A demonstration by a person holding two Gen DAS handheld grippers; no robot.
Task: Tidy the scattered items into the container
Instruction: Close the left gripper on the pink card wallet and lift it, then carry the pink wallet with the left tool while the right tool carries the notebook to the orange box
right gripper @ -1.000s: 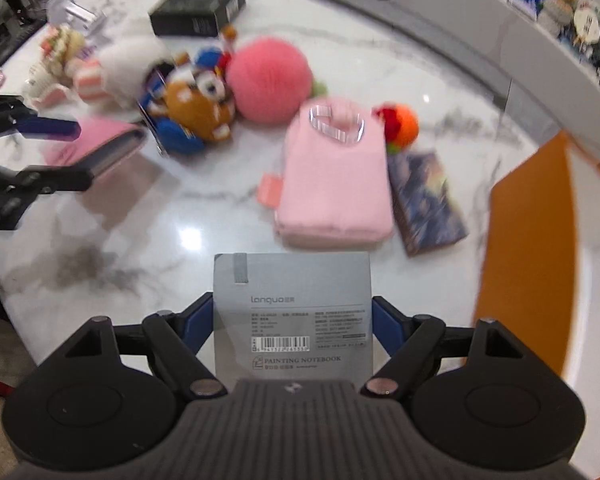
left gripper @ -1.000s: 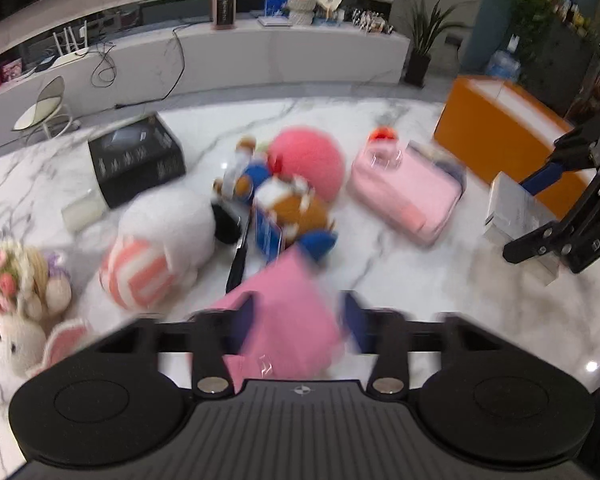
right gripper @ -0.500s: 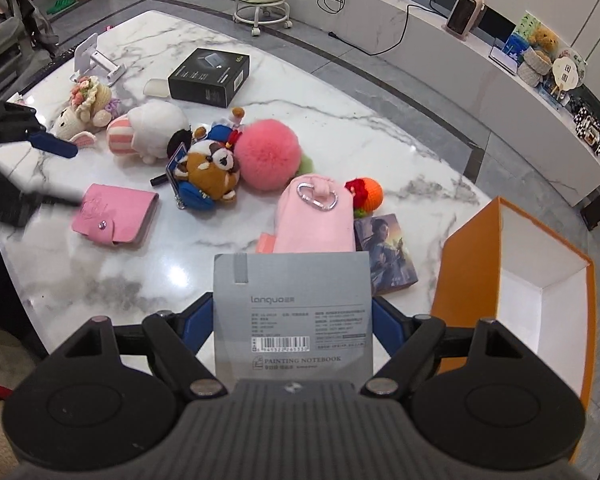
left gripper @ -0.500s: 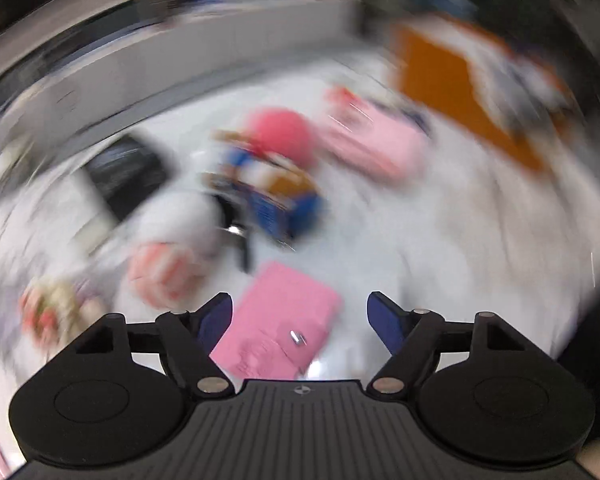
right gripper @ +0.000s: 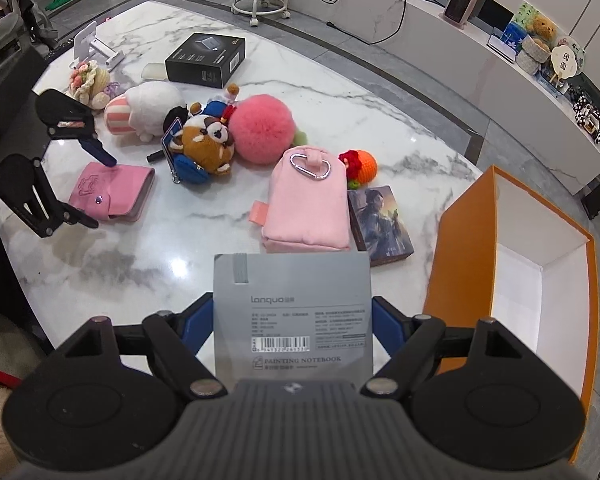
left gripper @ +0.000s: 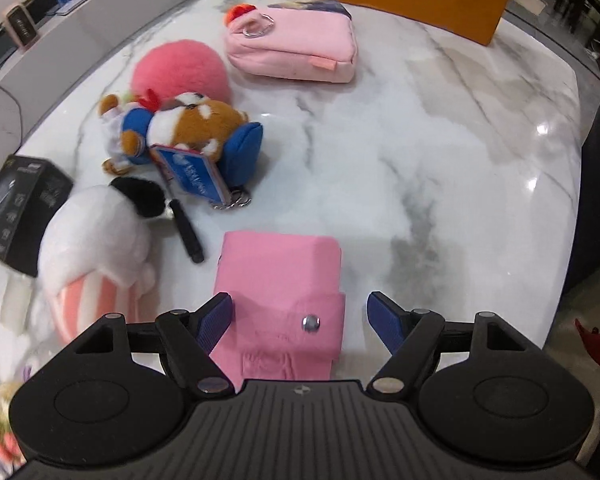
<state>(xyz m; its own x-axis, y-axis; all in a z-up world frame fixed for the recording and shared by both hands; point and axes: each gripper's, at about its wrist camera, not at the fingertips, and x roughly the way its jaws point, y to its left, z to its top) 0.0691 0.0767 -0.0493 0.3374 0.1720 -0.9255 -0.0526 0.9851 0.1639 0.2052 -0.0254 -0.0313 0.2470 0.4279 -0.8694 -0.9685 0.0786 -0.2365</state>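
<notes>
A second ago my left gripper (left gripper: 300,316) held the pink wallet (left gripper: 280,292) pinched and lifted; now the wallet lies flat on the marble counter (left gripper: 440,140) and the gripper's jaws stand spread wide on either side of it. The left blue pad (left gripper: 216,320) sits just beside the wallet's left edge, possibly brushing it; the right one is clear of it. My right gripper (right gripper: 292,328) is unchanged: closed on the grey notebook (right gripper: 292,312), whose edges fill the span between the pads.

In the right wrist view the orange container (right gripper: 512,276) stands at 3 o'clock, open, its white interior showing. The wallet lies at 9 o'clock, between the fingers of the left gripper (right gripper: 96,188). Ahead of the notebook, toward 12 o'clock, lies the pink pouch (right gripper: 306,204) with a picture book (right gripper: 380,220) touching its right side and an orange knitted toy (right gripper: 362,164) beyond. At 11 o'clock cluster the pink pompom (right gripper: 262,128), brown plush (right gripper: 204,148), white plush (right gripper: 148,110) and black box (right gripper: 206,58). A black pen (left gripper: 186,230) lies at 11 o'clock of the wallet in the left wrist view.
</notes>
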